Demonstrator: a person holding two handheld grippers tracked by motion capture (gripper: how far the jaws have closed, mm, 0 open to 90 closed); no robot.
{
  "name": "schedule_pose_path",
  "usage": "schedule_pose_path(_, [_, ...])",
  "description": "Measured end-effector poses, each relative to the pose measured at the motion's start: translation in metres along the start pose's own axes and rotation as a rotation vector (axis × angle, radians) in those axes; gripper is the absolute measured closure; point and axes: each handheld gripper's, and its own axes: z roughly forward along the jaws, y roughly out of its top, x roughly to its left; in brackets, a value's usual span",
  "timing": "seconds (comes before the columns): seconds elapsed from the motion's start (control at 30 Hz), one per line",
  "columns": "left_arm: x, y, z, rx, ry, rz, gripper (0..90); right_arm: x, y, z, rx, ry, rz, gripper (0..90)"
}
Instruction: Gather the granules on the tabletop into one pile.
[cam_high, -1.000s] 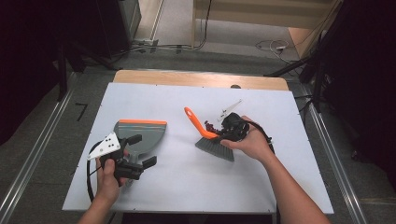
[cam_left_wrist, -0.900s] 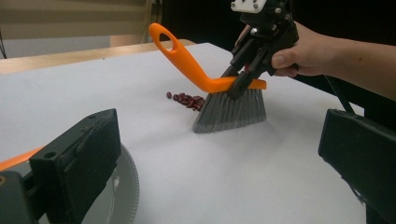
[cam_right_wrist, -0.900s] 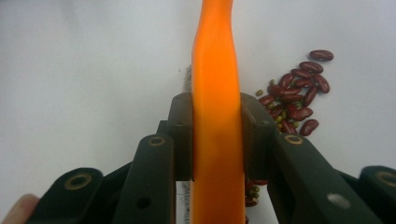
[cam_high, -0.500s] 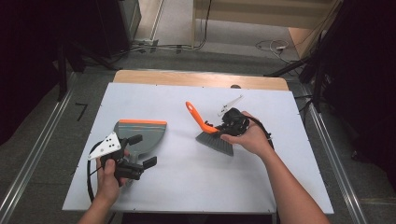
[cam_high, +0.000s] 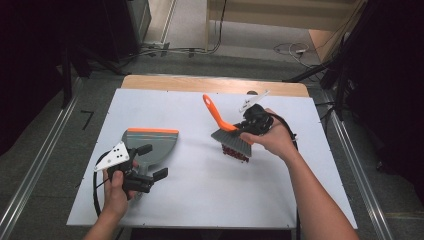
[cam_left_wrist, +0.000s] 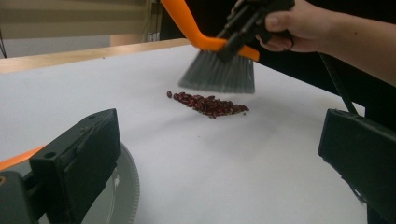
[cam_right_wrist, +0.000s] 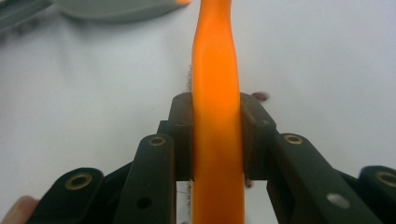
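Right claw (cam_right_wrist: 217, 135) clamped on orange brush handle (cam_right_wrist: 215, 70), grey dustpan (cam_right_wrist: 116, 8) beyond, white table (cam_right_wrist: 327, 60)

A white table (cam_high: 200, 200) with a pale wood strip along its far edge carries a grey dustpan (cam_high: 150, 145) trimmed in orange toward the left edge; a brush (cam_left_wrist: 219, 65) with a bright orange handle and grey bristles hangs over a scatter of dark red-brown beans (cam_left_wrist: 208, 103) — glossy against the white; both grippers are black, the left gripper (cam_high: 150, 162) topped by a white plate dotted with black, the right gripper (cam_right_wrist: 217, 135) showing brass-coloured pins; the floor around is grey.
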Motion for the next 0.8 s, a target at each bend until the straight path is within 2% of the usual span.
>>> schedule_pose_path(0.17, [0.0, 0.0, 0.0, -0.003, -0.003, -0.001, 0.0, -0.017, 0.016, 0.003, -0.017, -0.105, -0.01, 68.8])
schedule_pose_path(0.2, [0.001, 0.0, 0.0, -0.003, -0.003, -0.002, 0.0, -0.021, 0.018, 0.007, -0.015, -0.127, -0.046, 68.8])
schedule_pose_path(0.27, [0.001, 0.0, 0.0, -0.005, -0.003, -0.003, 0.0, -0.027, 0.021, 0.016, -0.007, -0.168, -0.086, 68.8])
schedule_pose_path(0.37, [0.001, -0.001, 0.0, -0.002, -0.004, -0.004, 0.0, -0.036, 0.022, 0.028, 0.003, -0.218, -0.109, 68.8])
schedule_pose_path(0.43, [0.001, -0.001, 0.0, 0.001, -0.004, -0.003, 0.0, -0.04, 0.021, 0.034, 0.006, -0.233, -0.112, 68.8])
schedule_pose_path(0.57, [0.001, -0.001, -0.001, 0.0, -0.003, -0.004, 0.0, -0.042, 0.017, 0.045, 0.066, -0.249, -0.141, 68.8])
schedule_pose_path(0.6, [0.001, -0.001, -0.001, 0.001, -0.002, -0.004, 0.0, -0.041, 0.016, 0.047, 0.085, -0.246, -0.146, 68.8])
schedule_pose_path(0.67, [0.001, -0.001, -0.001, 0.0, -0.003, -0.005, 0.0, -0.038, 0.015, 0.047, 0.074, -0.221, -0.151, 68.9])
schedule_pose_path(0.8, [0.0, -0.001, 0.001, 0.004, -0.003, -0.003, 0.0, -0.028, 0.013, 0.047, 0.091, -0.211, -0.184, 69.1])
